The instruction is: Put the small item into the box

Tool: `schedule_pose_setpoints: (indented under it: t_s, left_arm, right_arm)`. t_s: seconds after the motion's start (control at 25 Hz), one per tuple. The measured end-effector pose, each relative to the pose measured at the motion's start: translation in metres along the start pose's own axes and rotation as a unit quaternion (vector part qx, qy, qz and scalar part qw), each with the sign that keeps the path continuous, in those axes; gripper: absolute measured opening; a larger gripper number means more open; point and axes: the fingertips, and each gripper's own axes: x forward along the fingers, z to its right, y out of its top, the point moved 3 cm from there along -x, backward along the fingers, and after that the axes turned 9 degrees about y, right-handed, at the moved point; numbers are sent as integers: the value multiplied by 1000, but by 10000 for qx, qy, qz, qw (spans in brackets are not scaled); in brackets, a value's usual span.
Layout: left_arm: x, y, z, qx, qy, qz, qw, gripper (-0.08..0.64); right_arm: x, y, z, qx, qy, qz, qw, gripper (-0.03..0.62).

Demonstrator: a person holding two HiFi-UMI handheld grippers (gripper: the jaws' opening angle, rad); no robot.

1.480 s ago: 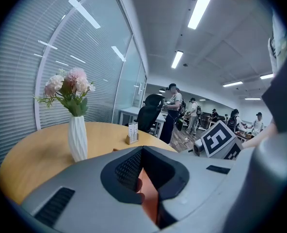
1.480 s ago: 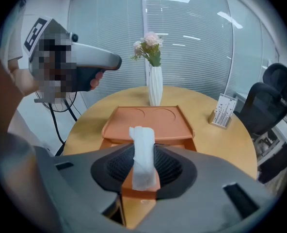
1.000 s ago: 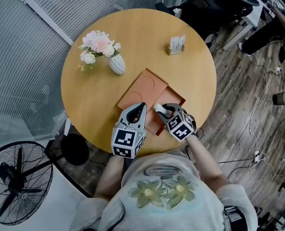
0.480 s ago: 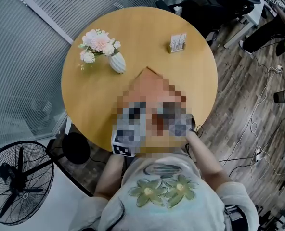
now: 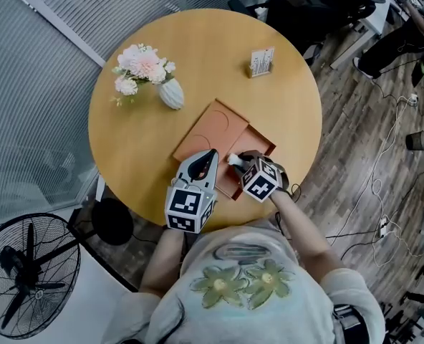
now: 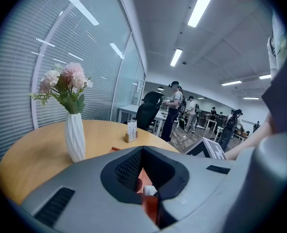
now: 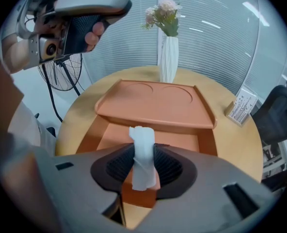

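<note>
Right gripper view has the right gripper point(image 7: 143, 152) clamped on a small white rolled item point(image 7: 141, 136), which stands upright between its pads over the near end of the open orange box point(image 7: 91, 134). Whether it is already inside or just above the floor is hard to judge, and letting go is what is left. A lid point(image 7: 155, 103) sits over the box's far half, so the near half is free. The left gripper point(image 5: 208, 158), jaws together and empty, hovers at the box's near left edge. Beyond the box stand a flower vase point(image 7: 168, 59) and a card stand point(image 7: 241, 106).
</note>
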Motion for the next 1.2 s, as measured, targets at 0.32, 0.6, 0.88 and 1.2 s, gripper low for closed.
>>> schedule_pose_setpoints:
  t_s: [0.32, 0.6, 0.88, 1.2]
  left_arm:
    - [2, -2, -1, -25, -17, -30, 10000, 9]
    - [4, -3, -3, -53, -11, -33, 10000, 9]
    - [6, -6, -5, -84, 8, -64, 9999, 9]
    - [8, -8, -7, -109, 26, -90, 9999, 9]
  right_arm:
    - [8, -2, 1, -142, 46, -281, 9995, 133]
    - [17, -5, 1, -266, 95, -486, 9984, 133]
    - [26, -7, 0, -399, 217, -731, 9963, 133]
    - [29, -6, 0, -376, 253, -770, 9960, 135]
